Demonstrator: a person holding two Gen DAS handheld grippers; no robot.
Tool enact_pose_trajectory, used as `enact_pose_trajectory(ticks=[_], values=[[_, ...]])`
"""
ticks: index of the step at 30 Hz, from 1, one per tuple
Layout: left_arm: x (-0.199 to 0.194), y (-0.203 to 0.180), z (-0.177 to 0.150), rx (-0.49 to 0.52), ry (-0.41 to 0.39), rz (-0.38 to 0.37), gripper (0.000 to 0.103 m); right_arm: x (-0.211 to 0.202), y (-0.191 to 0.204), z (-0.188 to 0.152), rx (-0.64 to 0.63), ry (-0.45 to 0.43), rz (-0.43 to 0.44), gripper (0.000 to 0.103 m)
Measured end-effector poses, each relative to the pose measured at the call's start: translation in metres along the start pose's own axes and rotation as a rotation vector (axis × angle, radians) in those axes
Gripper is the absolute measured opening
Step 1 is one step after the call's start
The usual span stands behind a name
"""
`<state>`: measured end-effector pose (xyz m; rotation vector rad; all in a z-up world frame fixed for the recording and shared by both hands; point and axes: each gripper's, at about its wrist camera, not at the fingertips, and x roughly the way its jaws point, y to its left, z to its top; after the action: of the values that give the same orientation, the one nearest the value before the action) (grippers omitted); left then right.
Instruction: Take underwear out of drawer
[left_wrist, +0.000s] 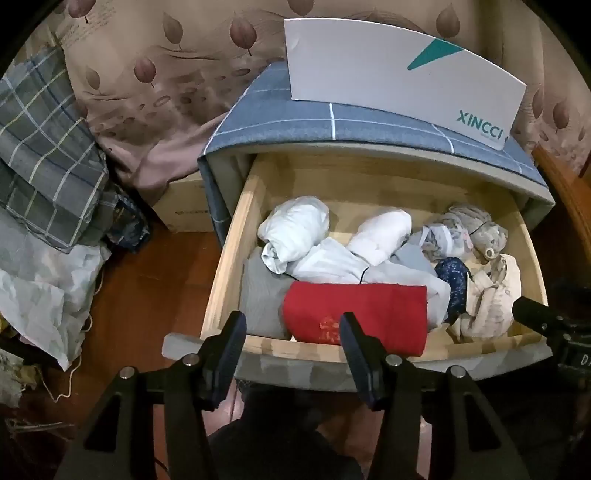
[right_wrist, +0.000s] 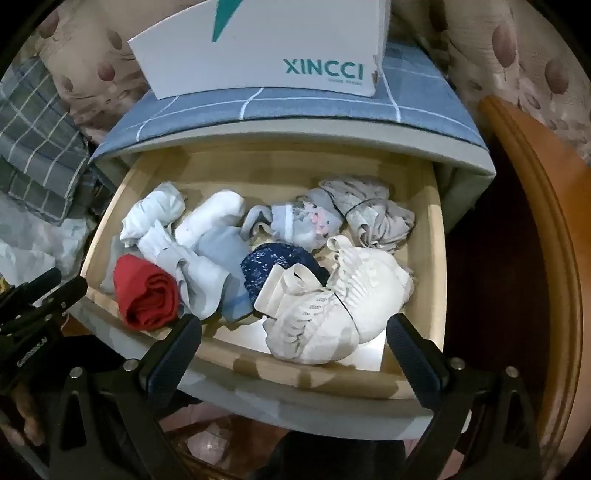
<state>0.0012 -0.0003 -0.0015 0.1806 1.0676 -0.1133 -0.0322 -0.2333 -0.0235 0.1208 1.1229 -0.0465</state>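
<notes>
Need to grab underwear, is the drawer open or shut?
Open: the drawer is pulled out, with rolled clothes showing inside.

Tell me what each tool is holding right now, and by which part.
Nothing is held. The left tool hangs open over the red rolled garment at the drawer's front; the right tool stands wide open above the cream lace piece.

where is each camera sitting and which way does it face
Left wrist: on the left gripper, tilted down over the open drawer above the red roll; own open fingers show, with the right gripper at the right edge.
Right wrist: on the right gripper, tilted down above the cream garment; own wide-open fingers show, with the left gripper at the left edge.
Shared: drawer, red roll, navy piece, white XINCCI box.
</notes>
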Motion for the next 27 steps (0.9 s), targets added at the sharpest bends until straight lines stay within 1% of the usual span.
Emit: enact_pose_trajectory(ticks=[2, 3, 5, 6, 7, 9, 11, 27], values=[[0.003, 0.0, 0.002, -0.004, 0.019, -0.01, 0.054, -0.003, 0.002, 0.0, 0.003, -0.013, -0.002, 0.099], [0.004, 0.007, 0.002, -0.021, 0.018, -0.044, 0.054, -0.004, 0.005, 0.0, 0.003, -0.019, -0.013, 0.099], [0.005, 0.009, 0.006, -0.024, 0.036, -0.049, 0.054, -0.006, 0.008, -0.001, 0.008, -0.014, -0.01, 0.099], [0.0, 0.008, 0.005, -0.024, 0.018, -0.043, 0.054, -0.007, 0.004, -0.001, 0.013, -0.017, 0.008, 0.099], [-0.001, 0.005, 0.003, -0.028, 0.007, -0.032, 0.054, -0.002, -0.002, 0.002, 0.034, 0.007, 0.023, 0.099], [0.003, 0.003, 0.002, -0.025, 0.008, -0.025, 0.054, 0.001, -0.002, 0.002, 0.034, 0.014, 0.023, 0.099], [0.004, 0.005, -0.003, -0.032, 0.002, -0.035, 0.054, 0.004, -0.001, 0.002, 0.03, 0.019, 0.01, 0.098], [0.007, 0.007, -0.002, -0.023, 0.014, -0.04, 0.054, 0.002, -0.004, 0.0, 0.033, 0.009, 0.021, 0.098]])
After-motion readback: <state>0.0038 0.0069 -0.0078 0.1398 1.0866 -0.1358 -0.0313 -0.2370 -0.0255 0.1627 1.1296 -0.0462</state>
